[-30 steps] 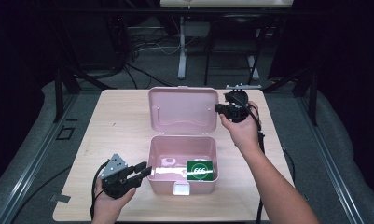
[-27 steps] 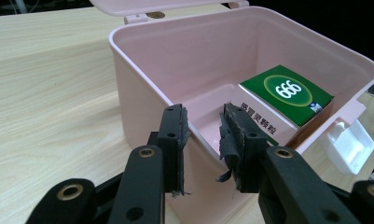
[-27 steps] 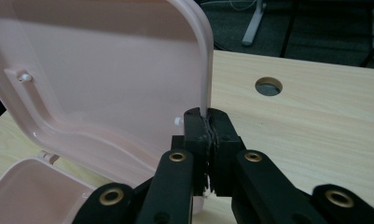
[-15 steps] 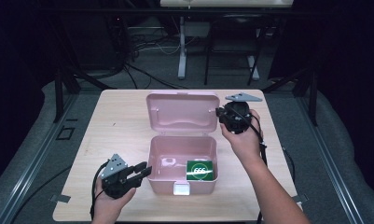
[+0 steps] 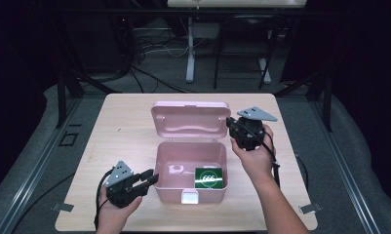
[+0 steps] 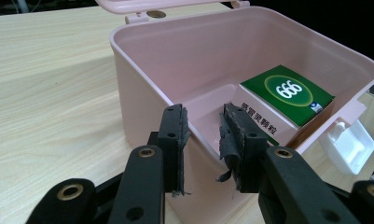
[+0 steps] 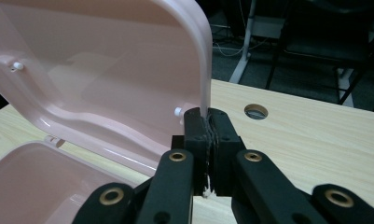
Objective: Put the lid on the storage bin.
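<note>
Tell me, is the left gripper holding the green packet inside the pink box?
No, the left gripper is open at the box wall, apart from the green packet.

A green packet (image 6: 287,95) lying in the pink box (image 6: 142,70) at its 4 o'clock corner bears "666" in white inside a yellow oval; Chinese characters run along its white side.

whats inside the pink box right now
Inside the pink box lies one green packet marked 666, flat at the front right in the high view; the rest of the floor shows bare pink. What lies under the packet is covered.
</note>
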Tool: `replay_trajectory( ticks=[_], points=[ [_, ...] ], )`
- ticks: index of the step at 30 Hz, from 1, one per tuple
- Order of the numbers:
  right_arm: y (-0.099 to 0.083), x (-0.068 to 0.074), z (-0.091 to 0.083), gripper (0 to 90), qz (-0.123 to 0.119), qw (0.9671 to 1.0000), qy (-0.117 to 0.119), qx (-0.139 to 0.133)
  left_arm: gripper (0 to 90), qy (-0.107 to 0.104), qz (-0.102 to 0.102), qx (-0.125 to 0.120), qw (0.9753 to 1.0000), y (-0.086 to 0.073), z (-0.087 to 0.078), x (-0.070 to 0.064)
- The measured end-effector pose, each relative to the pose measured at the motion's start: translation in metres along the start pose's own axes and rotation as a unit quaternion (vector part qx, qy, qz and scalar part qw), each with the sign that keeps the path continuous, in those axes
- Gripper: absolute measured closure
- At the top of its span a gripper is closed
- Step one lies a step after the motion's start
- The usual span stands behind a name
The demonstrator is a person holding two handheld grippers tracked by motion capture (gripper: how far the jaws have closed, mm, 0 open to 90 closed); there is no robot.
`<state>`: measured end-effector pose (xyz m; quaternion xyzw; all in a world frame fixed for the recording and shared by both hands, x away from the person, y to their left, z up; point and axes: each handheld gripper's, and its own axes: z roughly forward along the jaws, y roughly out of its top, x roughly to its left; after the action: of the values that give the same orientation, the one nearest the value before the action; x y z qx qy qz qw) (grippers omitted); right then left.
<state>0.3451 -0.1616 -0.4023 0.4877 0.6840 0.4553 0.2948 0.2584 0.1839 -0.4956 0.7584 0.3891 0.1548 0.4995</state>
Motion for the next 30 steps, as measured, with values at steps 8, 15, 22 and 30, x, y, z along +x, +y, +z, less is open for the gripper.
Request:
replay_trajectory(
  ticks=[8, 15, 22, 30],
  points=[
    [-0.013, 0.004, -0.009, 87.1, -0.002, 0.9997, 0.001, -0.026, 69.7, -0.002, 0.001, 0.005, 1.0000, 0.001, -0.001, 0.001],
    [-0.016, 0.007, -0.014, 86.9, -0.008, 0.9996, 0.001, -0.027, 69.7, 0.003, 0.008, 0.002, 1.0000, 0.009, -0.002, 0.004],
    [-0.019, 0.006, -0.016, 86.6, -0.006, 0.9995, 0.006, -0.031, 69.2, 0.012, 0.008, -0.018, 0.9997, 0.035, -0.006, 0.013],
    [-0.021, 0.005, -0.018, 86.2, -0.004, 0.9994, 0.013, -0.031, 66.8, 0.028, 0.031, -0.040, 0.9983, 0.073, -0.007, 0.014]
  ],
)
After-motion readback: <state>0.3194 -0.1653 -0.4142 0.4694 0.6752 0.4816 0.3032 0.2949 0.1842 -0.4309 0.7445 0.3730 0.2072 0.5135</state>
